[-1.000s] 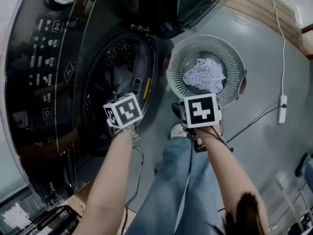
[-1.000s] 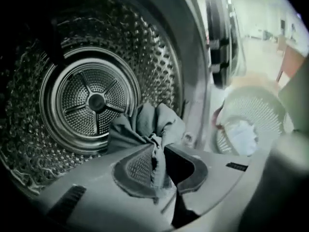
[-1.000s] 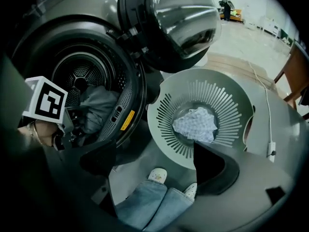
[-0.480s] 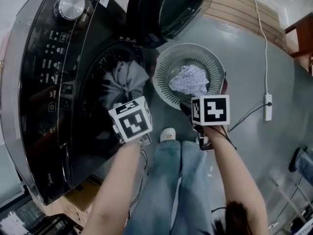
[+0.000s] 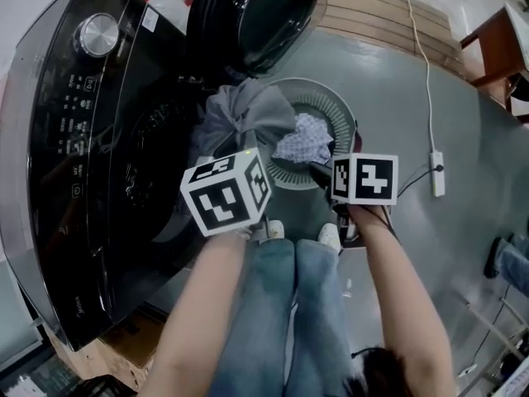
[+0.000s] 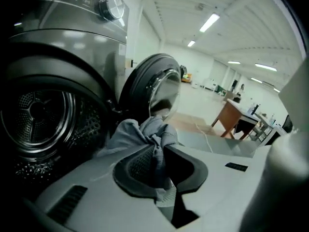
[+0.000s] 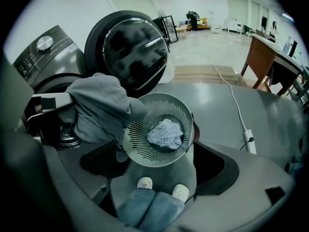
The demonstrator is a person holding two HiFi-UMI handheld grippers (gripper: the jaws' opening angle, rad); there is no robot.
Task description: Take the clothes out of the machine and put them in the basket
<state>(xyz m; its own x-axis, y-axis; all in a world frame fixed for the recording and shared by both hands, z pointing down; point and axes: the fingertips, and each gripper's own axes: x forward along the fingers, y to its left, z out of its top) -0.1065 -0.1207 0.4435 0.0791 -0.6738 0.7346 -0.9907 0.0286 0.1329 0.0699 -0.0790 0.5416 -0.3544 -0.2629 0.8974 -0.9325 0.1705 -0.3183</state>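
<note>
The grey garment is now outside the machine. One second before, it lies in the mouth of the drum with the left tool at the opening. Now it hangs in the air from the left tool, between the open door and the basket, and its lower folds cover the basket's rim on the machine side. The left tool is clenched on a fold of it: in the left gripper view the cloth is squeezed between the two dark pads and comes out above them in a bunch. The drum behind shows no cloth in its lit part, but the lower part is dark and I cannot tell what remains there.

The right tool is released, its jaws wide apart with nothing between them, and it hangs near the person's side of the basket. The basket stands on the floor, and a white patterned cloth already lies inside it.

For the task this means that the taking out of this piece is done and only the putting in remains. I judge that the left tool must go a little more over the middle of the basket before it lets go, otherwise the garment may slide over the rim to the floor.
</note>
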